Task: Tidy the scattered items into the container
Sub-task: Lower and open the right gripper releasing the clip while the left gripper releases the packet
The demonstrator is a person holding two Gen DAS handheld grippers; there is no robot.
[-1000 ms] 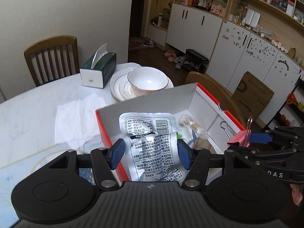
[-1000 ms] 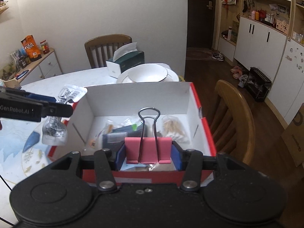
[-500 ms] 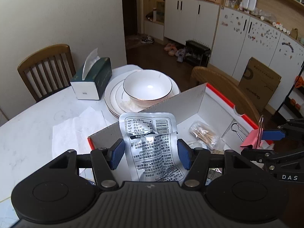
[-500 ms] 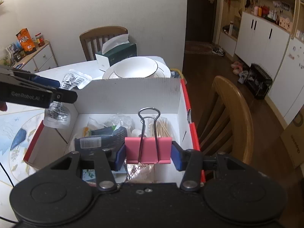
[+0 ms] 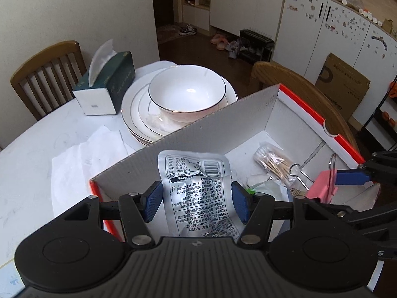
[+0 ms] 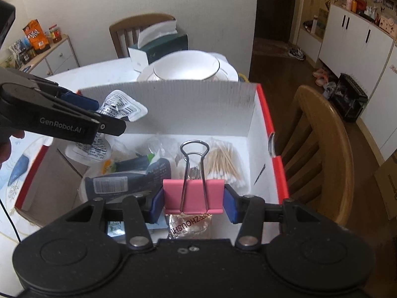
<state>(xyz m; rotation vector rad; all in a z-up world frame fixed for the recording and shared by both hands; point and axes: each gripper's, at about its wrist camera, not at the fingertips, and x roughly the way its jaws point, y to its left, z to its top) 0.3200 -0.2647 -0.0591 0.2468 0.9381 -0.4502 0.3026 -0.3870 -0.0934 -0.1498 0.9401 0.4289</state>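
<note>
two grippers hang over the white box with red edges (image 6: 260,129), and each carries something. our left gripper (image 5: 196,202) pinches a silver foil packet (image 5: 198,198) between its blue pads (image 5: 152,204); the packet stands up from the pads, above the near left part of the box, its printed top just in front of the box's far wall. our right gripper (image 6: 193,202) clamps a pink binder clip (image 6: 193,195) by its two ends, wire handles pointing away from us, over the near right part of the box. under the clip we see a bag of cotton swabs (image 6: 223,164), a dark packet (image 6: 129,181) and other wrappers on the box floor. beyond the far wall stand a white bowl (image 5: 187,92) on plates and a green tissue box (image 5: 109,82).
</note>
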